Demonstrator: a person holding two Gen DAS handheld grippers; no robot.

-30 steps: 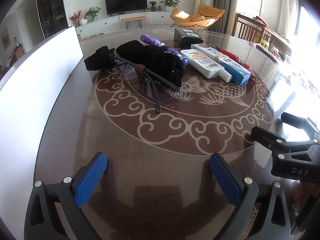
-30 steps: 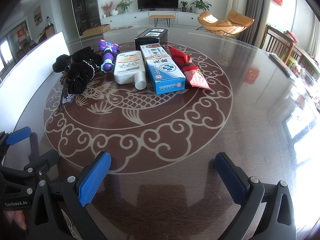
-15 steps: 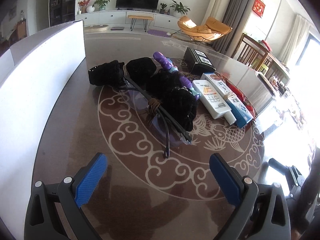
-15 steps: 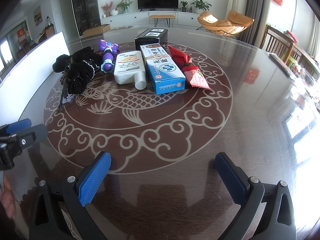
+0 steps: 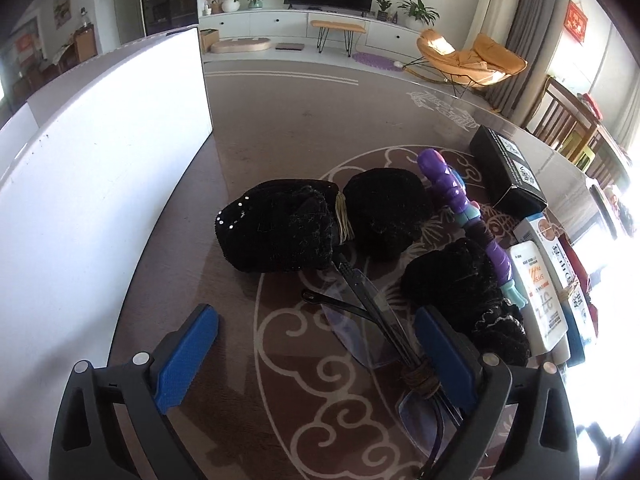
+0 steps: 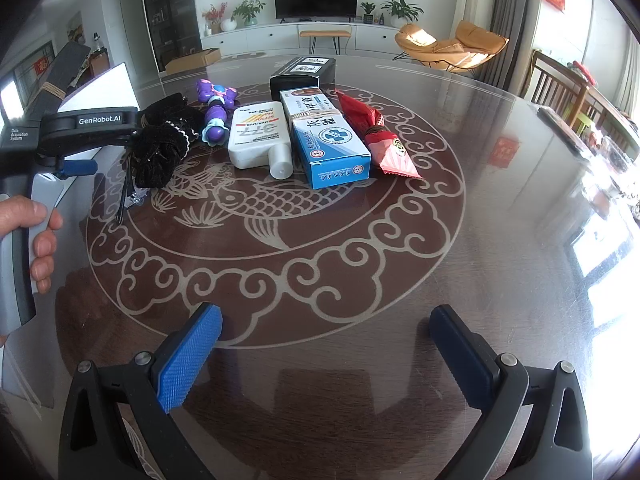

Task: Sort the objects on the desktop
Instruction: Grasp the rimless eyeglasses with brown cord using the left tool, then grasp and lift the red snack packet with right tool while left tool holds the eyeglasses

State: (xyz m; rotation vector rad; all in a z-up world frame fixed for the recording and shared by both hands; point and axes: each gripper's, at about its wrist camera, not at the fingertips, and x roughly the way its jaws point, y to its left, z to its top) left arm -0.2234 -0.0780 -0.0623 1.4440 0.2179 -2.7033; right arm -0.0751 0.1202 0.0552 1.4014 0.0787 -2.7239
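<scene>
**Left claw closing around the glasses beside the black pouches**

My left gripper is over the glasses. Its jaws are closing, pads not yet pressing. The folded glasses, bound with brown cord, lie between the 2 blue pads, closest to the right one.

Just beyond the glasses lie the black velvet pouches: 1 sequinned to the left, 2 more to the right. The purple toy lies along the far-right side of the pouches. Right of it lie the white bottle and, farther back, the black box. A white board stands left of the pouches.

My right gripper hangs released, nothing between its pads, over bare table. Beyond it, right of the pouches, lie bottle, blue box, red packet.
</scene>
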